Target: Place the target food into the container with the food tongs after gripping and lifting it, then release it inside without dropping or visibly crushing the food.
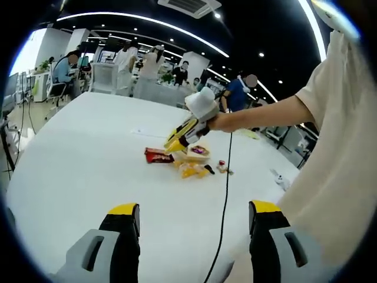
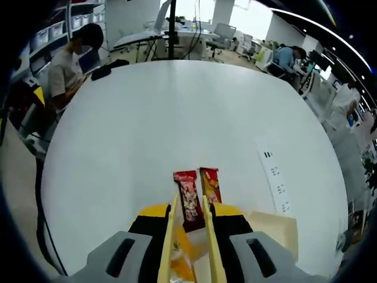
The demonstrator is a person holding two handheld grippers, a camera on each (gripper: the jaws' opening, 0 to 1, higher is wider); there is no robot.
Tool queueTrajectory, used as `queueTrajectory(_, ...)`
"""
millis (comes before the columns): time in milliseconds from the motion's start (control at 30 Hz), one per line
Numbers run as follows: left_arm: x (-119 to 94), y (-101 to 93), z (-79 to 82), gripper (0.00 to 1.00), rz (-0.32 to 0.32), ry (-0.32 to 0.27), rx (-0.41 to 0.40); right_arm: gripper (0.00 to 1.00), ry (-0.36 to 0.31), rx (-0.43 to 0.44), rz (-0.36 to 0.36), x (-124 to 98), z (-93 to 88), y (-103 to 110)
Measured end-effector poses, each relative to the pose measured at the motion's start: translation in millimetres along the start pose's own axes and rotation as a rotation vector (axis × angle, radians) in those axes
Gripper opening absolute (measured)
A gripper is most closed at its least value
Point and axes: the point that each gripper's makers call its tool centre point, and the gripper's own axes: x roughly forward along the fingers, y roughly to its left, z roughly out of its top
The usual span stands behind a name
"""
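Observation:
My right gripper (image 2: 191, 217) is shut on yellow food tongs (image 2: 170, 231), whose two blades reach forward along either side of a red snack packet (image 2: 189, 203) lying on the white table (image 2: 165, 130). An orange packet (image 2: 211, 184) lies beside it, and a yellow wrapped food (image 2: 180, 259) sits under the tongs. A pale container (image 2: 272, 229) stands to the right. In the left gripper view, a hand holds the right gripper (image 1: 187, 127) with the tongs (image 1: 177, 137) tilted down over the red packet (image 1: 158, 155) and the food pile (image 1: 191, 171). My left gripper (image 1: 194, 209) is open and holds nothing.
A white power strip (image 2: 275, 177) lies on the table to the right of the packets. A black cable (image 1: 224, 194) trails across the table toward me. Small loose items (image 1: 222, 167) lie by the pile. A person (image 2: 70, 65) sits at the far table edge.

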Motion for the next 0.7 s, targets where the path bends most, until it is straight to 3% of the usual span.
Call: queueTrajectory(700,6.2,6.7,-2.6,0.77,0.005,0.009,-0.041,0.26,0.041,-0.026,0.047,19.5,-7.4,2.7)
